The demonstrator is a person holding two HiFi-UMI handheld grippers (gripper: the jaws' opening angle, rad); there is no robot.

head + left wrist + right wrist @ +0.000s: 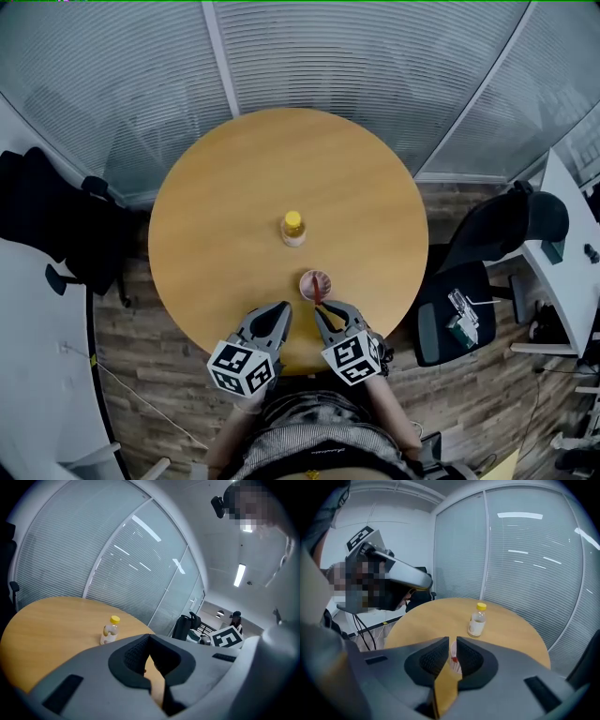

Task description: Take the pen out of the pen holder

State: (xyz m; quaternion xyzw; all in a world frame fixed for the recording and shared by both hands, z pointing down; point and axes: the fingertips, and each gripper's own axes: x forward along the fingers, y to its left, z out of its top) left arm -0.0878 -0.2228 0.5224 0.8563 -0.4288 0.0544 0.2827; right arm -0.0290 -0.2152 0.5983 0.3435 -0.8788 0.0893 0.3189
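Note:
A small pale pink pen holder (307,278) stands near the front edge of the round wooden table (225,206), with a red pen (319,292) sticking out of it toward me. My right gripper (319,311) reaches the pen's top. In the right gripper view its jaws (453,641) stand a pen's width apart, with the red pen (453,658) between them and the holder (457,667) just behind. My left gripper (284,307) hovers beside it to the left, shut and empty (149,638).
A clear bottle with a yellow cap (293,228) stands at the table's middle, beyond the holder. A black office chair (487,253) sits at the right and dark gear (56,225) at the left. Glass walls with blinds ring the far side.

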